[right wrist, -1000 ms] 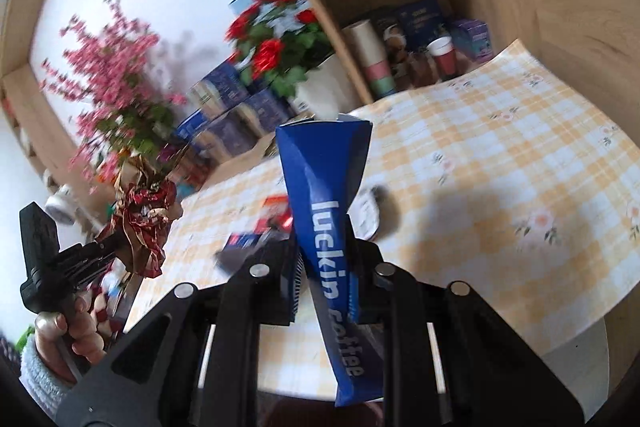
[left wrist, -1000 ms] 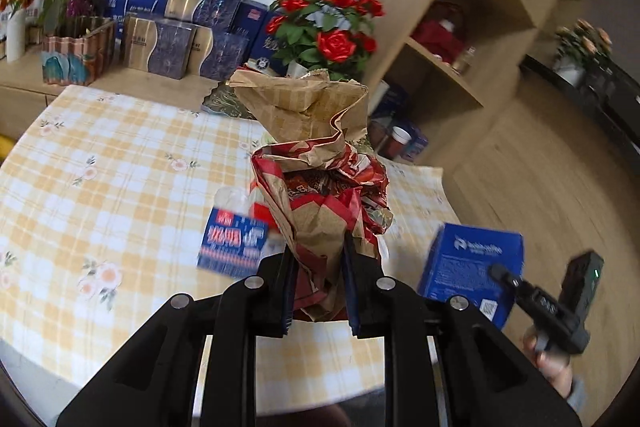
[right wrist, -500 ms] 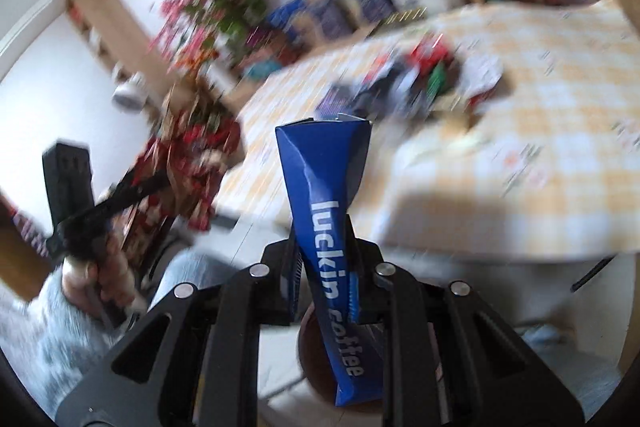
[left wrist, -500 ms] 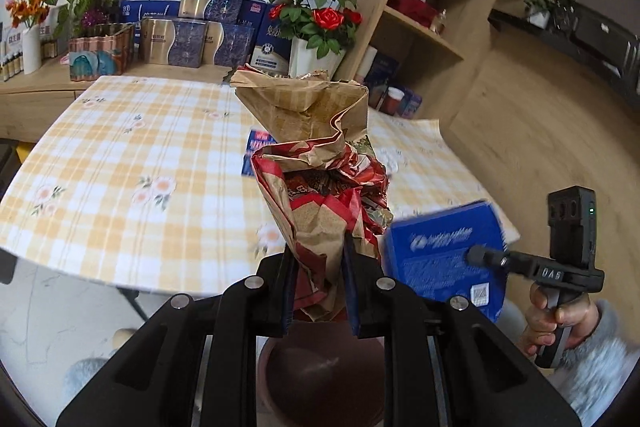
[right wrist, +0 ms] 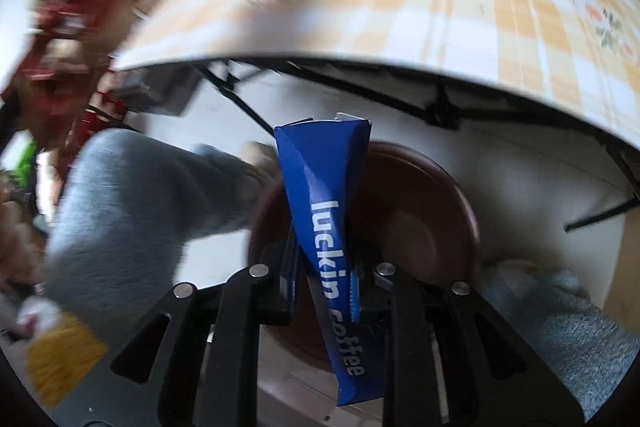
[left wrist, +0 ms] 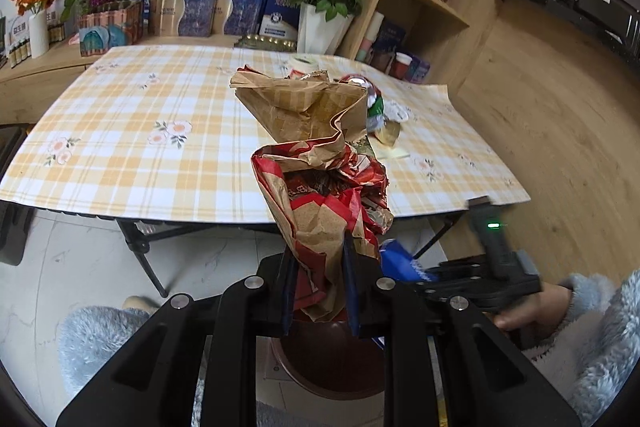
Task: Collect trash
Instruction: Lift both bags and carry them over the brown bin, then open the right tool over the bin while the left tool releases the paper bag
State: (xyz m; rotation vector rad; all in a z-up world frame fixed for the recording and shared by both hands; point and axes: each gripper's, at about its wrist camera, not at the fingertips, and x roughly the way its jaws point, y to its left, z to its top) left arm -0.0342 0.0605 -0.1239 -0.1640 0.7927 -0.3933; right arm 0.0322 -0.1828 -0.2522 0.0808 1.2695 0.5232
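Left wrist view: left gripper (left wrist: 320, 291) clamped on crumpled brown-and-red paper bag (left wrist: 316, 179), bag upright between fingers, past near edge of tabletop (left wrist: 120, 131), directly above brown bin (left wrist: 332, 367) on floor. More trash (left wrist: 380, 115) on tabletop toward far right corner. Right gripper (left wrist: 472, 279) low at right, beside bin.

Right wrist view: right gripper (right wrist: 324, 283) pinching flattened blue luckin coffee carton (right wrist: 324, 211), carton upright over bin's (right wrist: 420, 223) open mouth, below tabletop edge (right wrist: 360, 55). Left side blurred.
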